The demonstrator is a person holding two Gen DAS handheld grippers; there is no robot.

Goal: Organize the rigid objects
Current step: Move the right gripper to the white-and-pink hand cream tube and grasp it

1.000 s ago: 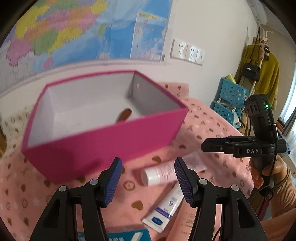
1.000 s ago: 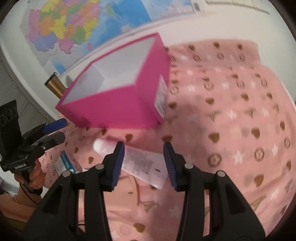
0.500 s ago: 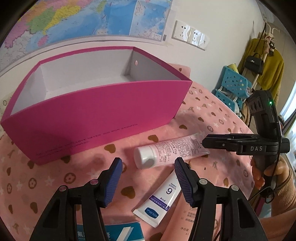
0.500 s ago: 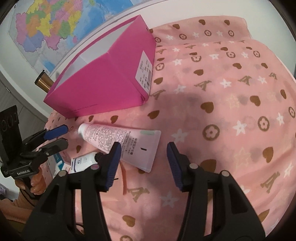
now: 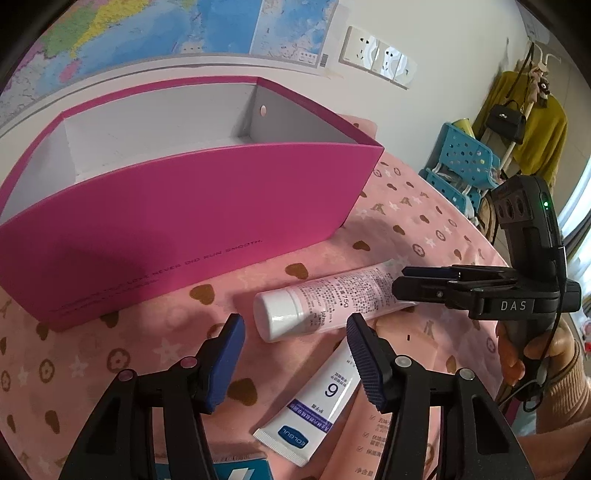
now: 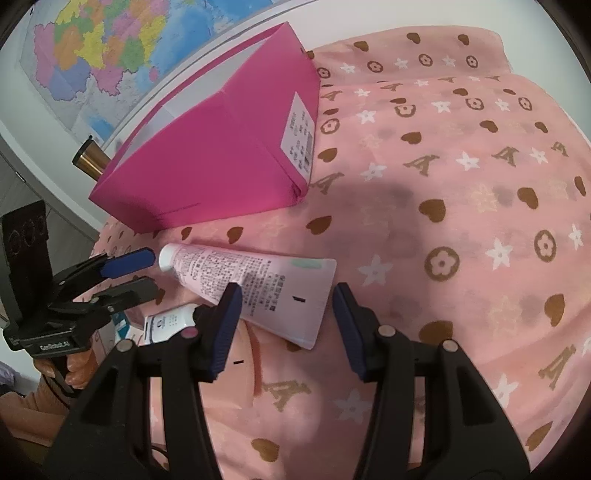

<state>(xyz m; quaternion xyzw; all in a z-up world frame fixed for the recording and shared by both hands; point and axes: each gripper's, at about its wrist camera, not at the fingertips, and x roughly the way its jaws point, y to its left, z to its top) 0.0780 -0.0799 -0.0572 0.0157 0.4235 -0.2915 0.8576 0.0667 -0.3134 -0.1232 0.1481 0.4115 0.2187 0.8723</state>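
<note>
Landmark: pink box [image 5: 177,221], open top, standing on the table's pink patterned cloth [image 6: 461,206]. From the left wrist view its interior looks white, nothing visible in the part I can see.

Pink tube [image 5: 328,302] lies flat on the cloth just in front of the box's long side, not touching it, white cap [image 5: 277,314] toward the left claw, crimped flat end [image 6: 314,295] toward the right claw.

White tube with the blue band [image 5: 321,402] lies further out from the box than the pink tube, just beside it; can't tell if they touch. A blue-and-white packet corner [image 5: 240,469] sits further out again, at the frame edge.

Left claw [image 5: 295,358]: jaws apart and closing slightly, nothing between the pads; pink tube's cap sits just ahead of the gap.

Right claw [image 6: 284,314]: jaws apart, straddling the pink tube's crimped end. Left pad overlaps the tube's edge in the picture; the other pad is clear of it. Not gripping.

Both claws point at the pink tube from opposite ends, each hand-held [image 5: 517,354].

Wall map [image 5: 147,33] behind the box.
</note>
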